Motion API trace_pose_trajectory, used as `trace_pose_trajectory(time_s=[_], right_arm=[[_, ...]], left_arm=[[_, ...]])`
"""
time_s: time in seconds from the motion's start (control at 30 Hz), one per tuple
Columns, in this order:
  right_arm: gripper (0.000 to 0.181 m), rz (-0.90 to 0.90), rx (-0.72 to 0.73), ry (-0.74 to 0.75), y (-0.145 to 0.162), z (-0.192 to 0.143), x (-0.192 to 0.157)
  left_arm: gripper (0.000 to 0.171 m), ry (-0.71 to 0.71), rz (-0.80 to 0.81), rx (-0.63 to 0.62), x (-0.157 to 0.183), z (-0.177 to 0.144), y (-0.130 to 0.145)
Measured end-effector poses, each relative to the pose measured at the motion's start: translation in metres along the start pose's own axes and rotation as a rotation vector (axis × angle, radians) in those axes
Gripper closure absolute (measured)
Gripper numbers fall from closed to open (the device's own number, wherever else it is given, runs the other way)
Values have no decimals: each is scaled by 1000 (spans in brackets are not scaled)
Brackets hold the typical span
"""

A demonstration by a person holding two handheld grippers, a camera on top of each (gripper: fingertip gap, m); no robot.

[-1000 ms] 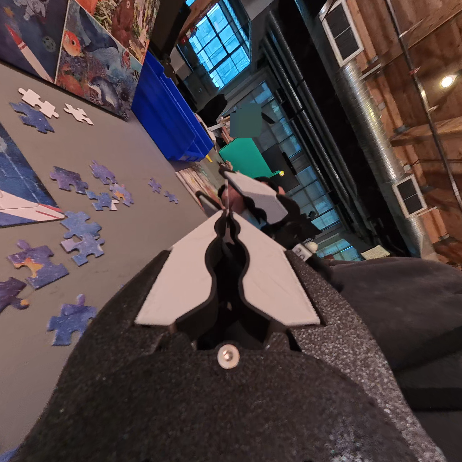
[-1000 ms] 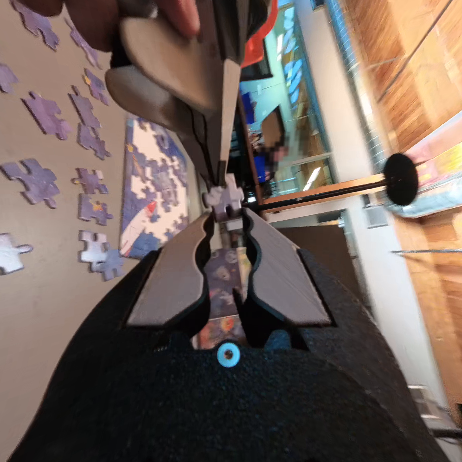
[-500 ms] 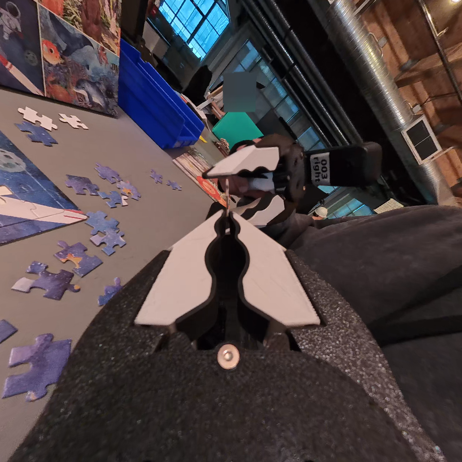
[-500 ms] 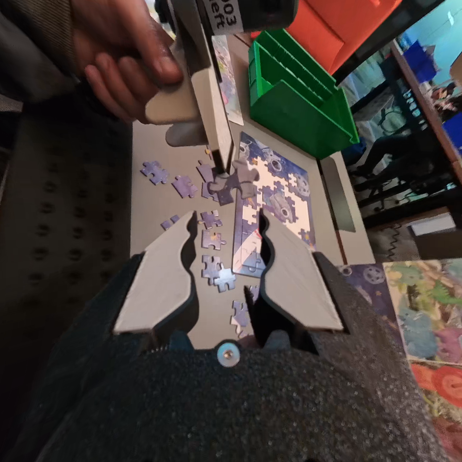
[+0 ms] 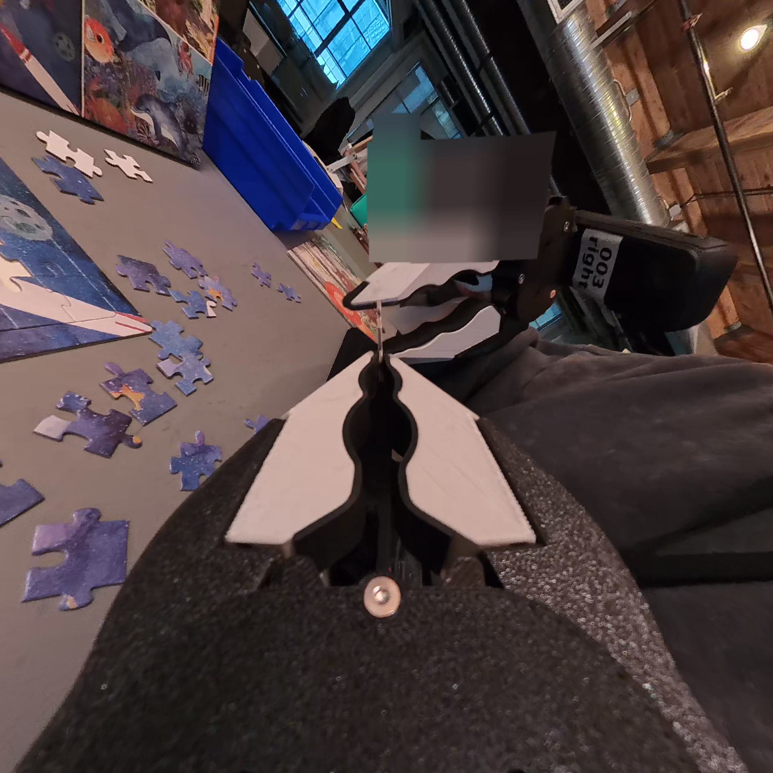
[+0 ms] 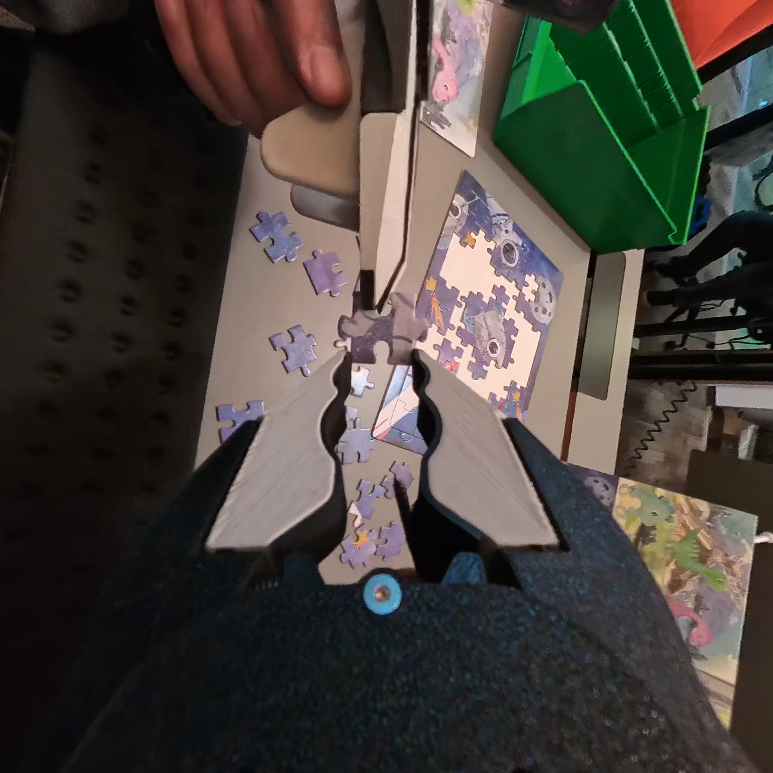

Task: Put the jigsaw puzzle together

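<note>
A grey worktop (image 6: 267, 293) lies under both views, in a hall with wooden walls and a metal duct. Above it, a dark blue puzzle piece (image 6: 378, 330) is pinched edge-on by the left gripper (image 5: 380, 357), whose fingers are pressed together on it. The right gripper (image 6: 378, 353) stands spread, its tips at either side of the piece; whether they touch it is unclear. Below lie the half-built puzzle board (image 6: 489, 318) and loose pieces (image 5: 138, 393). A blue bin (image 5: 259, 159) and a green bin (image 6: 585, 159) sit at the far edges.
</note>
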State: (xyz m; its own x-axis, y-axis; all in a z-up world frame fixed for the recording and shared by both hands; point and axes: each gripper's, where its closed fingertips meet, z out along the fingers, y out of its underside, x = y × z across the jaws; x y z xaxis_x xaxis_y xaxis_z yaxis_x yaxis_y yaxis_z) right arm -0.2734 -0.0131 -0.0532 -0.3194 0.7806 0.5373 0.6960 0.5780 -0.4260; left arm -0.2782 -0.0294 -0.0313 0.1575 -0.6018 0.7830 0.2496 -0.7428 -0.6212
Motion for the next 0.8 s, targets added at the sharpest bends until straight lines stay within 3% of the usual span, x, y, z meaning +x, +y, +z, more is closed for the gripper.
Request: trace_pose_trajectory(time_s=[0.2, 0.33, 0.47, 0.57, 0.67, 0.8], right_arm=[[153, 142, -68, 30, 0, -3, 12], [153, 317, -151, 8, 22, -10, 2], [153, 530, -220, -173, 39, -30, -26], [153, 622, -251, -252, 46, -39, -6], [153, 673, -215, -297, 40, -3, 45], [153, 672, -62, -341, 11, 101, 102]], left_arm=[[167, -28, -3, 115, -9, -22, -20], [157, -279, 59, 170, -50, -59, -31], [152, -527, 104, 174, -82, -104, -37], [143, -703, 161, 143, -100, -134, -41], [137, -852, 247, 87, -112, -157, -49], [136, -956, 321, 0, -121, -170, -65]])
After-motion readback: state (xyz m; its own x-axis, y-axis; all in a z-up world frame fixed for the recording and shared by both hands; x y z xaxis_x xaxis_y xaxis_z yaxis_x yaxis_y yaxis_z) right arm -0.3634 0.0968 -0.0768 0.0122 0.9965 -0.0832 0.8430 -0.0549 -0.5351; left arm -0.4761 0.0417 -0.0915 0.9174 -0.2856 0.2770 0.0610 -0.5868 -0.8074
